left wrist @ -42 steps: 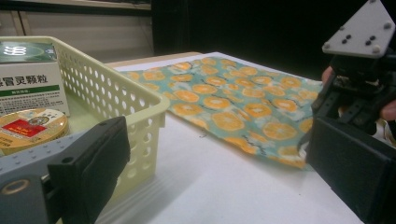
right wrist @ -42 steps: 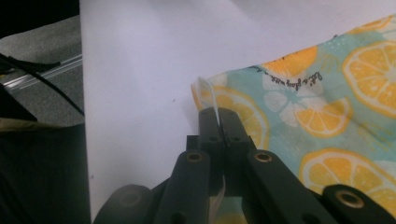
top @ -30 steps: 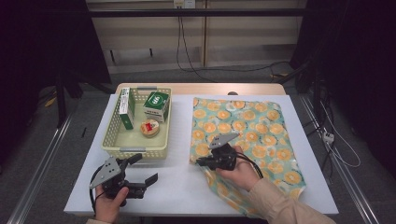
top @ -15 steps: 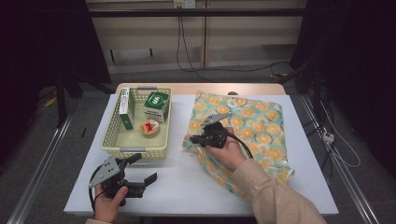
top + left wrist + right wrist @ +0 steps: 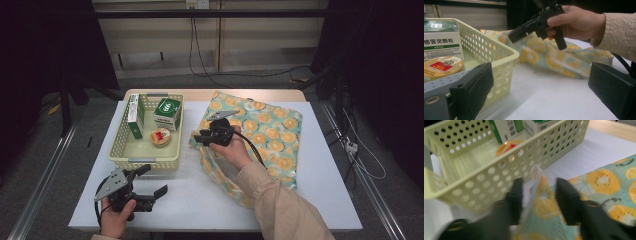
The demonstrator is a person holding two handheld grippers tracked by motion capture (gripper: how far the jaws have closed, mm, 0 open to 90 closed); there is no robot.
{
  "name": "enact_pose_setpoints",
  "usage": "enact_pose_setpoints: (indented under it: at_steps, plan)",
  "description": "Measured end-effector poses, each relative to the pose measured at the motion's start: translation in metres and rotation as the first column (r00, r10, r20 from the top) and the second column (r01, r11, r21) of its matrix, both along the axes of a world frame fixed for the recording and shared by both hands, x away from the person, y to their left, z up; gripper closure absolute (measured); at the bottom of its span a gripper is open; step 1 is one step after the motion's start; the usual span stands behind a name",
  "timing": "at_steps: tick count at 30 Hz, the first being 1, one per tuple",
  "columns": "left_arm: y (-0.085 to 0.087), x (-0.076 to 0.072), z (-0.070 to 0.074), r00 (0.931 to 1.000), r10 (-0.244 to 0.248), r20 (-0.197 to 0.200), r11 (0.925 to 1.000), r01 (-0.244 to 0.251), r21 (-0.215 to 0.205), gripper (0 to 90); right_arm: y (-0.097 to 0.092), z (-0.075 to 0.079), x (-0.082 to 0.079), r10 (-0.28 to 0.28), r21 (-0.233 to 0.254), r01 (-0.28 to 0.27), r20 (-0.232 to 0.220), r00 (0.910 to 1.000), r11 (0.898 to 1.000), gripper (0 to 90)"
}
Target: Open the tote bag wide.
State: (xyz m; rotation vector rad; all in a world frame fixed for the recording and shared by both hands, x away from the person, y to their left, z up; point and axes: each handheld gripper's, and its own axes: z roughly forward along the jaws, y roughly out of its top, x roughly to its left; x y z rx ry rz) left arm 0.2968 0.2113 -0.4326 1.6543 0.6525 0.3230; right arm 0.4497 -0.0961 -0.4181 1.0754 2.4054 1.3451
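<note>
The fruit-print cloth [image 5: 260, 137] lies on the right half of the desk [image 5: 200, 200], its left edge folded up near the yellow basket [image 5: 129, 150]. The right gripper [image 5: 204, 138] has just been opening; its fingers [image 5: 567, 195] stand apart with the raised cloth edge between them, not pinched. The left gripper [image 5: 152, 187] hovers near the basket's front, fingers wide and empty.

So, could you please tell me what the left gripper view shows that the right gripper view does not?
Left gripper view: the person's right hand holding the right gripper in the air. Right gripper view: a raised fold of the fruit-print cloth standing between its own jaws, which have just been opening. Both: the yellow basket and the round tin.
</note>
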Motion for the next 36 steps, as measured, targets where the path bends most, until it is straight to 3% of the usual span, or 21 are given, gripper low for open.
enact_pose_setpoints:
  at_steps: [4, 7, 14, 17, 22, 26, 28, 31, 36]
  plan:
    - [-0.001, 0.000, 0.000, 1.0000, -0.002, -0.002, 1.0000, 0.002, 0.002, 5.9, -0.008, 0.003, -0.014, 0.038, -0.009, -0.038, -0.023, 0.9990, 0.999, 39.3]
    - [-0.002, -0.001, 0.000, 1.0000, -0.005, -0.001, 1.0000, 0.005, 0.006, 5.9, -0.019, 0.007, -0.028, 0.069, -0.073, -0.070, -0.022, 0.9974, 0.995, 33.2]
    - [-0.004, -0.001, 0.000, 1.0000, -0.009, 0.002, 0.9999, 0.009, 0.011, 5.8, -0.055, 0.005, -0.056, 0.066, -0.099, -0.070, -0.046, 0.9968, 0.993, 33.0]
    - [-0.005, -0.001, 0.001, 1.0000, -0.009, 0.001, 0.9999, 0.009, 0.012, 5.9, -0.064, -0.002, -0.066, 0.070, -0.148, -0.076, -0.043, 0.9966, 0.986, 33.2]
    - [-0.005, -0.001, 0.001, 0.9999, -0.013, 0.005, 0.9997, 0.013, 0.018, 5.9, -0.073, -0.022, -0.082, 0.105, -0.196, -0.117, -0.070, 0.9919, 0.973, 46.1]
    - [-0.005, -0.002, 0.001, 0.9999, -0.013, 0.003, 0.9997, 0.013, 0.019, 5.9, -0.072, -0.034, -0.089, 0.107, -0.233, -0.117, -0.054, 0.9928, 0.965, 60.1]
    - [-0.005, -0.002, 0.001, 0.9999, -0.013, 0.005, 0.9997, 0.013, 0.021, 5.9, -0.072, -0.035, -0.090, 0.093, -0.229, -0.097, -0.031, 0.9952, 0.969, 67.7]
    - [-0.005, -0.002, 0.001, 0.9999, -0.013, 0.004, 0.9997, 0.012, 0.021, 5.9, -0.074, -0.036, -0.087, 0.086, -0.229, -0.087, -0.013, 0.9962, 0.970, 86.9]
    - [-0.005, -0.002, 0.000, 0.9999, -0.011, -0.002, 0.9998, 0.011, 0.016, 5.9, -0.082, -0.039, -0.075, 0.042, -0.197, -0.044, -0.015, 0.9990, 0.979, 90.0]
